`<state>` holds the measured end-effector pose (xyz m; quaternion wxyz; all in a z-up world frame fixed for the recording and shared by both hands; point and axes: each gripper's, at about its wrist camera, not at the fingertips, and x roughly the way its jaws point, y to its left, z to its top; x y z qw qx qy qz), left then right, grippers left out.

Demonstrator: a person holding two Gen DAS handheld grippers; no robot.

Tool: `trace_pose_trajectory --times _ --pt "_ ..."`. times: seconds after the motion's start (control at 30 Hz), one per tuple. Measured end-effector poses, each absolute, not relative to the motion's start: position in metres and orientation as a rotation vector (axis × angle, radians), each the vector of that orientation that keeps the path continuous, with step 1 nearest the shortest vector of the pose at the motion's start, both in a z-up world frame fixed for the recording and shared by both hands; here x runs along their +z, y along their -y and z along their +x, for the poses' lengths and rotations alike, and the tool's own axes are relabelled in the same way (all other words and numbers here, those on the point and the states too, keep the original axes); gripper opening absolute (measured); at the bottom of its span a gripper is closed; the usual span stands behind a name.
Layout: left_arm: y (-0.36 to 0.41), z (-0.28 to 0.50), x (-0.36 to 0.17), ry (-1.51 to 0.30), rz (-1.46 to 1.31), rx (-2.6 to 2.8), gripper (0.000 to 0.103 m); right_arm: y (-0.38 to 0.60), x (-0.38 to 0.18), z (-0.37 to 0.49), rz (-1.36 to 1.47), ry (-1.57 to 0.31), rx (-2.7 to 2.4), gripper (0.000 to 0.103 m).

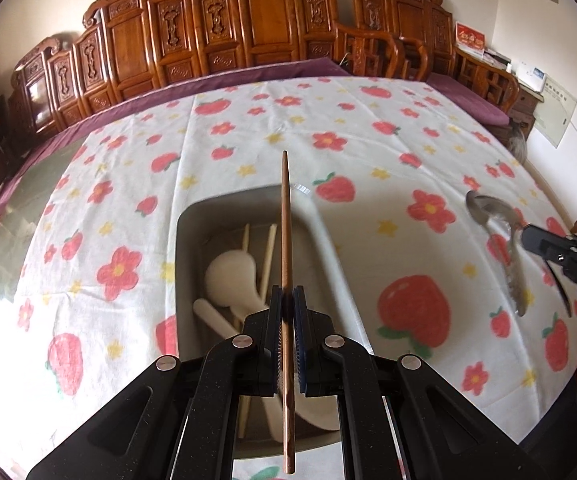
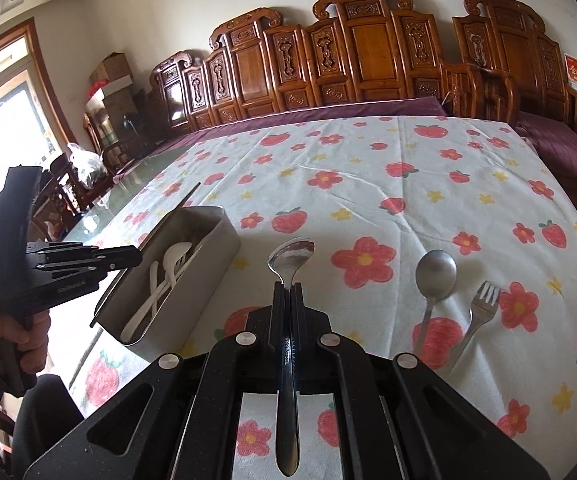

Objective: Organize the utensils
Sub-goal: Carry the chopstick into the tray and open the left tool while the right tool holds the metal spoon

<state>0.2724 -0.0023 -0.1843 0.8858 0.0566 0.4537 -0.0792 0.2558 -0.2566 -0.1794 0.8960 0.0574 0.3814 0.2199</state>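
Observation:
My left gripper [image 1: 287, 294] is shut on a brown wooden chopstick [image 1: 285, 216] and holds it above a grey rectangular bin [image 1: 324, 240]. The bin holds white plastic spoons [image 1: 230, 276] and pale chopsticks [image 1: 269, 246]. My right gripper [image 2: 287, 288] is shut on a metal spoon [image 2: 291, 256], bowl forward, above the flowered tablecloth. In the right wrist view the bin [image 2: 192, 276] is at the left with the left gripper [image 2: 128, 258] over it. In the left wrist view the right gripper [image 1: 528, 238] shows at the right edge with the spoon [image 1: 484, 208].
A second metal spoon [image 2: 435, 276] and a metal fork [image 2: 484, 308] lie on the tablecloth [image 2: 368, 184] to the right. Carved wooden chairs [image 2: 368, 52] line the far side of the table. A bare glass strip of table [image 2: 100, 216] runs along the left.

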Motion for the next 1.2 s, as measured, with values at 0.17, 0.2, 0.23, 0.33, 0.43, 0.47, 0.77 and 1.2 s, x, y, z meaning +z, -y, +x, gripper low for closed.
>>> trace_pose_trajectory --times 0.17,0.2,0.23,0.33,0.43,0.47,0.77,1.2 --pt "-0.006 0.278 -0.200 -0.970 0.117 -0.146 0.005 0.254 -0.181 0.255 0.112 -0.795 0.459 0.004" --pt "-0.007 0.279 -0.202 -0.973 0.116 -0.145 0.005 0.253 -0.181 0.255 0.111 -0.794 0.459 0.004" --pt "-0.008 0.280 -0.204 -0.975 0.115 -0.144 0.005 0.253 -0.181 0.255 0.112 -0.796 0.459 0.004" --pt "-0.009 0.284 -0.212 -0.984 0.107 -0.146 0.005 0.253 -0.181 0.255 0.108 -0.797 0.459 0.004" --pt "-0.008 0.288 -0.216 -0.988 0.101 -0.151 0.005 0.251 -0.183 0.254 0.104 -0.802 0.460 0.004" --pt "-0.008 0.289 -0.218 -0.991 0.096 -0.154 0.005 0.250 -0.184 0.253 0.102 -0.804 0.461 0.004" --pt "-0.001 0.284 -0.220 -0.991 0.096 -0.176 0.007 0.244 -0.184 0.253 0.096 -0.811 0.480 0.004" --pt "-0.019 0.260 -0.191 -0.850 0.042 -0.162 0.035 0.205 -0.180 0.247 0.025 -0.833 0.545 0.004"
